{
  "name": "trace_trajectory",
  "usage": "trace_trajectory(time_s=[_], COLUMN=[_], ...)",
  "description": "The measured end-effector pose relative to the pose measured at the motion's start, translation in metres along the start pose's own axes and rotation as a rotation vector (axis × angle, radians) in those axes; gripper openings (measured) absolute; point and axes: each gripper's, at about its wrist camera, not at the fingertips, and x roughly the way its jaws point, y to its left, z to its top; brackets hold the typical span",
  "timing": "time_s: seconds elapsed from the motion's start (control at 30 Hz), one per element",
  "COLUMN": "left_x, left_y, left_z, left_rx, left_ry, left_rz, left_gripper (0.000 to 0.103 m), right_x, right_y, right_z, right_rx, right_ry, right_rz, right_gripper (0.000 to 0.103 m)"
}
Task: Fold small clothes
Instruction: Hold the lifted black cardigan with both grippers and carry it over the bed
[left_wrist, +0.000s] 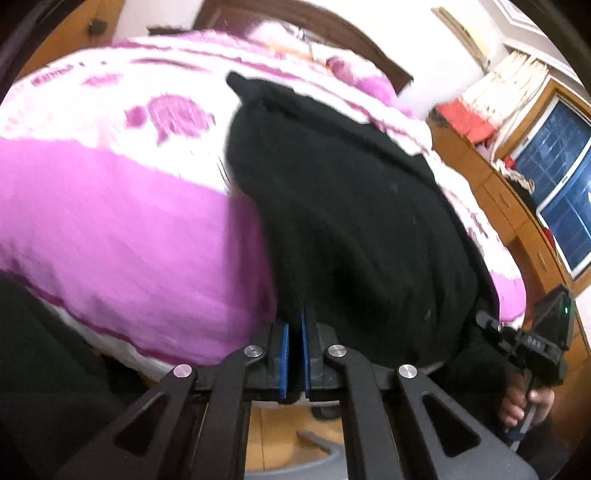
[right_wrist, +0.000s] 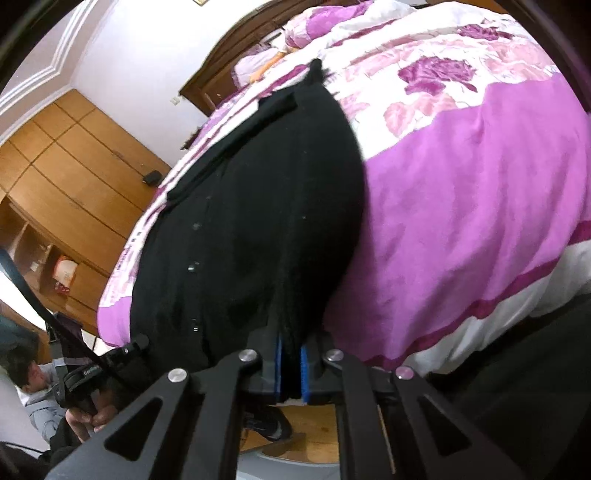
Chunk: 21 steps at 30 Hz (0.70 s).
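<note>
The near hem of the black garment (left_wrist: 351, 206) is hidden between the blue pads of the left gripper (left_wrist: 295, 350), and how much cloth is clamped cannot be told. The same holds in the right wrist view, where the garment (right_wrist: 251, 221) is swallowed between the pads of the right gripper (right_wrist: 291, 365).

The bedspread (left_wrist: 110, 221) is smeared by motion blur, so its flower print is barely made out at 11 o'clock. The right gripper is cut off at 4 o'clock of the left view, its fingers hidden behind the garment. A seated person (right_wrist: 33, 380) is cropped at 8 o'clock of the right view. The garment's underside is not seen.
</note>
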Motion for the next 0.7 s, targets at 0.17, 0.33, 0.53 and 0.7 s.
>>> trace_trajectory(time_s=[0.17, 0.33, 0.53, 0.7], left_x=[-0.021, -0.027, -0.032, -0.033], left_y=[0.008, 0.027, 0.028, 0.028], left_z=[0.010, 0.019, 0.010, 0.003], left_rx=[-0.004, -0.186, -0.200, -0.184], left_ry=[-0.062, -0.034, 0.006, 0.045], left_rz=[-0.008, -0.137, -0.139, -0.136], left_gripper=[0.000, 0.000, 0.000, 0.000], right_x=[-0.002, -0.010, -0.024, -0.036], right_y=[0.016, 0.023, 0.021, 0.016], right_z=[-0.001, -0.001, -0.008, -0.017], right_rx=[-0.058, -0.069, -0.037, -0.011], right_ry=[-0.010, -0.025, -0.053, -0.064], right_rz=[0.022, 0.063, 0.084, 0.090], right_gripper=[0.006, 0.006, 0.005, 0.005])
